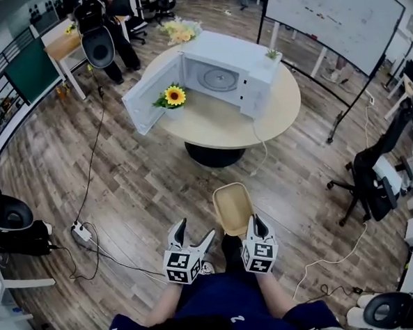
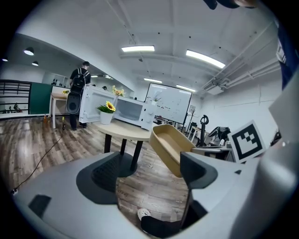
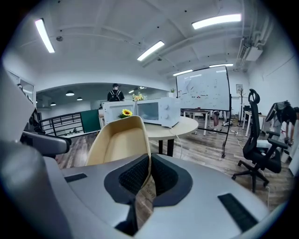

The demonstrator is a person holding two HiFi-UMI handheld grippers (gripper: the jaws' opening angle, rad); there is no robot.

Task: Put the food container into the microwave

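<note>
1. The right gripper (image 3: 148, 173) has its jaws clamped on the near rim of the tan food container (image 3: 119, 140), holding it up in the air.
2. The left gripper (image 2: 149, 172) is just beside the food container, with its jaws wide apart and nothing between them.
3. The microwave (image 1: 223, 77) sits well ahead on a round table (image 1: 211, 122). Its door (image 1: 148, 96) is open and a sunflower (image 1: 175, 95) stands beside it.

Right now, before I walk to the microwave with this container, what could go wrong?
The right gripper pinches the food container by one rim only, and the left gripper is open beside it, so it may tilt or slip. The sunflower stands by the open door of the microwave; it may be knocked over. Its cord trails onto the floor ahead.
</note>
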